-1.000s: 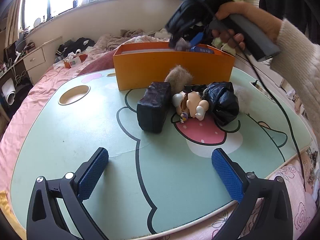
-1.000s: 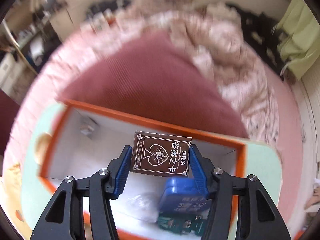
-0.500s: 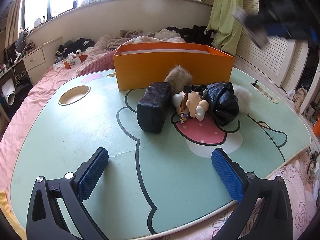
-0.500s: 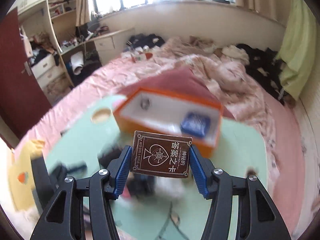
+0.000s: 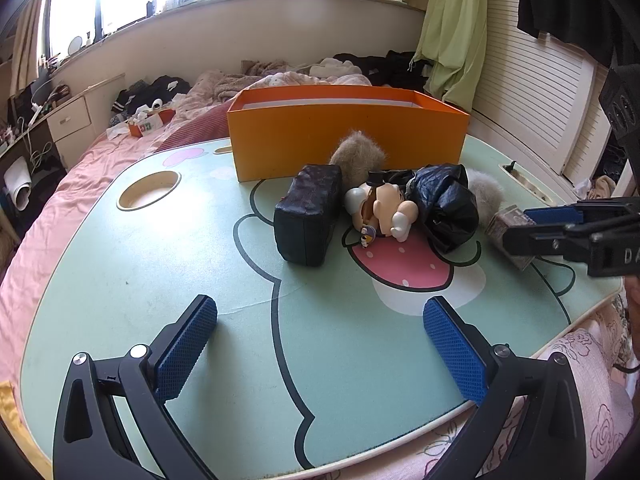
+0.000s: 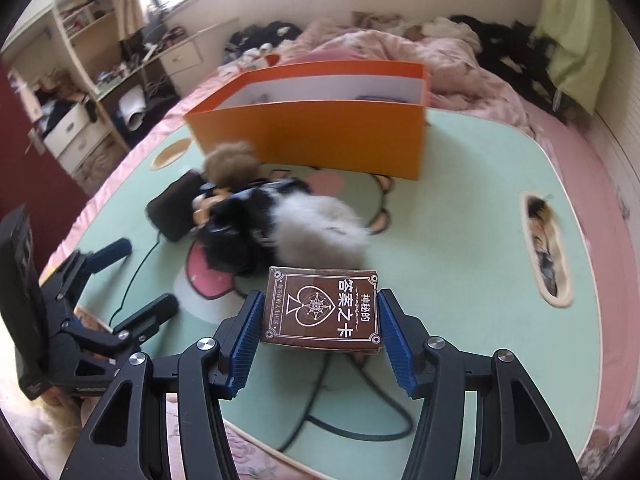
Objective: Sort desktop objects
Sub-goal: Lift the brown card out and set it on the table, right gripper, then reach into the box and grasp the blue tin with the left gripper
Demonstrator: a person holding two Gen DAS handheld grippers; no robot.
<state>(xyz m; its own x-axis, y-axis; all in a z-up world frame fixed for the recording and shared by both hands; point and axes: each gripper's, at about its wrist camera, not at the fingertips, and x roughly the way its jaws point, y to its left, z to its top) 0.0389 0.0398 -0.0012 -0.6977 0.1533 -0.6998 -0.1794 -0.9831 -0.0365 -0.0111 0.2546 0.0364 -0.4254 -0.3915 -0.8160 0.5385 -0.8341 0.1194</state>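
Step in hand: a brown card box (image 6: pixel 320 308) is carried by the right gripper (image 6: pixel 320 338); judged from the layout, it is being brought toward the orange box (image 6: pixel 320 136) for sorting.

Right gripper: clenched on the card box, one blue pad pressed against each short side; the box is held flat, printed face up, above the green table (image 6: pixel 460 240).

Left gripper (image 5: pixel 320 344): released, jaws spread wide, nothing between them; it hovers low over the near part of the table.

Card box position: near the table's right edge in the left wrist view (image 5: pixel 514 236), just beside the grey fur ball (image 6: pixel 320 228), well apart from the orange box.

Orange box: set at the far side of the table, open at the top; its contents are mostly hidden.

Unsorted items: a dark pouch (image 5: pixel 308 220), a small doll (image 5: pixel 380 212), a black bag (image 5: pixel 448 208) and a tan fur ball (image 5: pixel 358 158) are clustered mid-table, touching one another.

Next move: the card box probably needs to be lifted above the orange wall, carried over the opening and released; the cluster should be cleared on the way.
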